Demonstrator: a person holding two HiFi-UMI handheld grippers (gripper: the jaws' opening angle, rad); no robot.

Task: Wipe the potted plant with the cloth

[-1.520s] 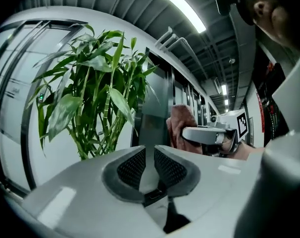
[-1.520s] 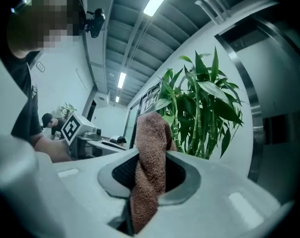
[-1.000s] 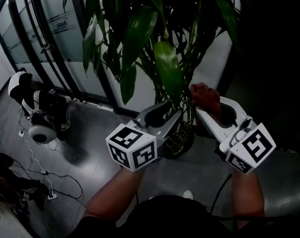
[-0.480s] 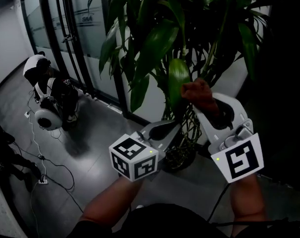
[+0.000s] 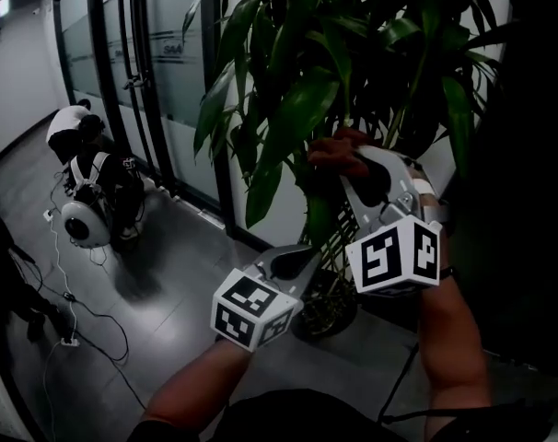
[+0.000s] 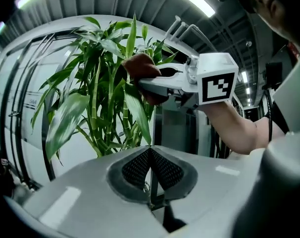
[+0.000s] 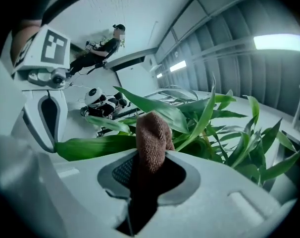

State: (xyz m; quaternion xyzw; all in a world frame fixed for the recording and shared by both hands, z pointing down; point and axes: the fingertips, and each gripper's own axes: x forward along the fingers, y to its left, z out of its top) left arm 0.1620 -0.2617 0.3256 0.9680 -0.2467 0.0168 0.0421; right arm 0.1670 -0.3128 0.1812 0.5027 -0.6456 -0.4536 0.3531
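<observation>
1. Plant (image 5: 334, 72): potted, on floor ahead.
2. Right gripper (image 5: 357, 168): higher than a second ago, up in the plant, pinching cloth.
3. Left gripper (image 5: 302, 254): low, pressed together, empty.
4. Cloth (image 5: 334, 150): against a leaf (image 5: 302, 118); wiping likely under way.

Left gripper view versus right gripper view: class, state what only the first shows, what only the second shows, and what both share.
Only the left gripper view: the left gripper, jaws shut on nothing, and the forearm behind the right gripper. Only the right gripper view: a person in the background and a black-and-white device below them. Both: the brown cloth clamped in the right gripper's jaws, and the plant with its long green leaves.
</observation>
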